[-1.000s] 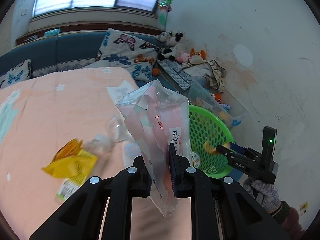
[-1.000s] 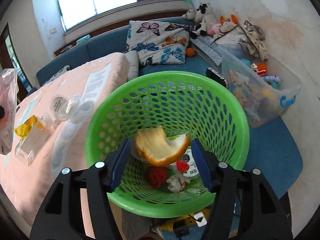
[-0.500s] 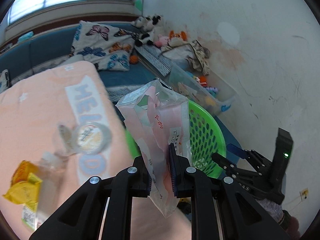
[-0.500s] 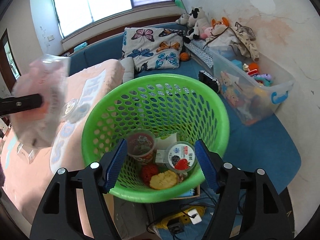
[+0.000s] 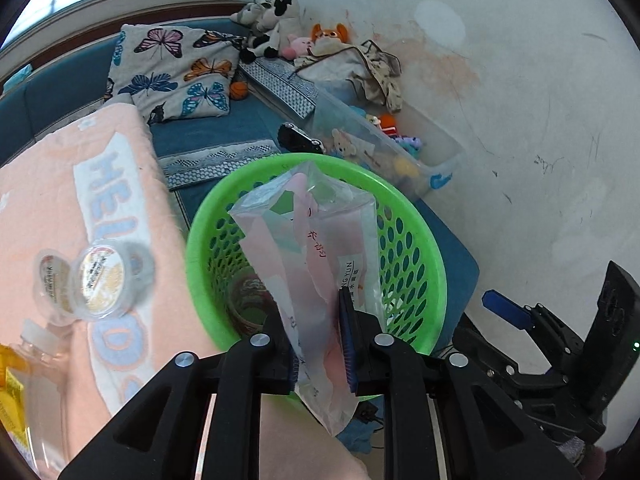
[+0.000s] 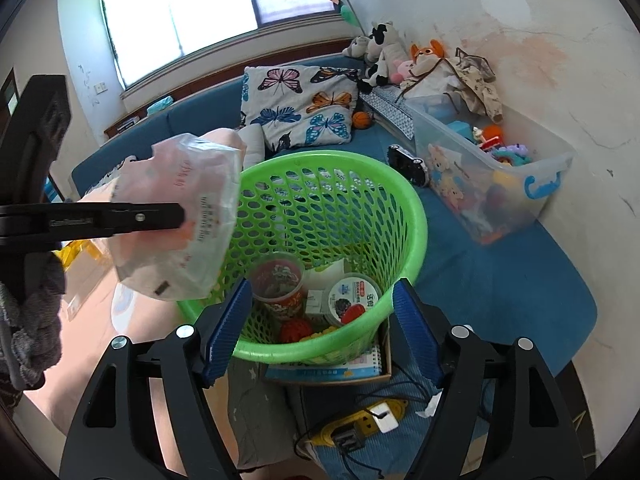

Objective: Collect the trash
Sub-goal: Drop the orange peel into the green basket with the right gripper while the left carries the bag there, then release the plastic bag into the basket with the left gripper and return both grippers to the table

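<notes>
We hold the plastic bag [image 5: 316,280] over the green basket [image 5: 416,216], toward its nine-o'clock rim. Our left gripper [image 5: 320,344] jaws are opening around it; our right gripper [image 6: 320,332] jaws are opening, empty. Released here, the light bag could catch the rim and slide outside.

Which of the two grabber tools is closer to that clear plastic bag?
The left. The left gripper has the plastic bag between its opening jaws, over the green basket. The right gripper, jaws opening and empty, is off to the bag's side at the basket's near rim.
</notes>
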`<state>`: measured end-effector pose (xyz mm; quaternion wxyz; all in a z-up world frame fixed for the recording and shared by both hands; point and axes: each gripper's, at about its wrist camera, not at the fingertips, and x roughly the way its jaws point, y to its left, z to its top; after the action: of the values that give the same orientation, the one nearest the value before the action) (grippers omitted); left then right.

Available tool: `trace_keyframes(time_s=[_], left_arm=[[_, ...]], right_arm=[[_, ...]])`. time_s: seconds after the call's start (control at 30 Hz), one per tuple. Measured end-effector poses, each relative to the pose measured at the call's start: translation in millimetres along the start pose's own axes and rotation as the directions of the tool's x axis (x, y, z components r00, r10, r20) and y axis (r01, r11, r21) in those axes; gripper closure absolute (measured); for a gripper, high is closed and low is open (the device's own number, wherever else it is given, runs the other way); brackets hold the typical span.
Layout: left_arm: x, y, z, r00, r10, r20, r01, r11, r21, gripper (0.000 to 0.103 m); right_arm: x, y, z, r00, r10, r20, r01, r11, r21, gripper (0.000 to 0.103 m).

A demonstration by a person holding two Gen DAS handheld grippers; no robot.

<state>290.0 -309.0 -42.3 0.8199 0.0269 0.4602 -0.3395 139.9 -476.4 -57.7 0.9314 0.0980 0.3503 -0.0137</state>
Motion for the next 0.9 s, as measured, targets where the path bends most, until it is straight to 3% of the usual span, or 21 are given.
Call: trace_keyframes(time_s=[0.17, 0.23, 0.6, 0.9], left_arm=[[9, -4, -1, 1.000, -0.018, -0.013, 0.018, 1.000, 0.012, 0.070], [9, -3, -2, 1.000, -0.025, -0.013, 0.026, 1.000, 0.010, 0.061], [-24, 16, -21, 1.000, -0.001, 0.029, 0.001, 1.000, -0.001, 0.061], [-68, 47, -54, 0.993, 0.085, 0.087, -0.082, 0.996, -0.036, 0.061]], right_arm=[[-2, 1, -1, 1.000, 0.004, 0.003, -0.004, 1.000, 0.006, 0.030], [-4, 1, -2, 1.000, 0.006, 0.004, -0.006, 1.000, 0.010, 0.030], [-12, 17, -7, 0.999, 0.046, 0.016, -0.047, 0.999, 0.006, 0.030], [-11, 48, -12, 0.995, 0.098, 0.012, -0.097, 0.995, -0.026, 0.027]])
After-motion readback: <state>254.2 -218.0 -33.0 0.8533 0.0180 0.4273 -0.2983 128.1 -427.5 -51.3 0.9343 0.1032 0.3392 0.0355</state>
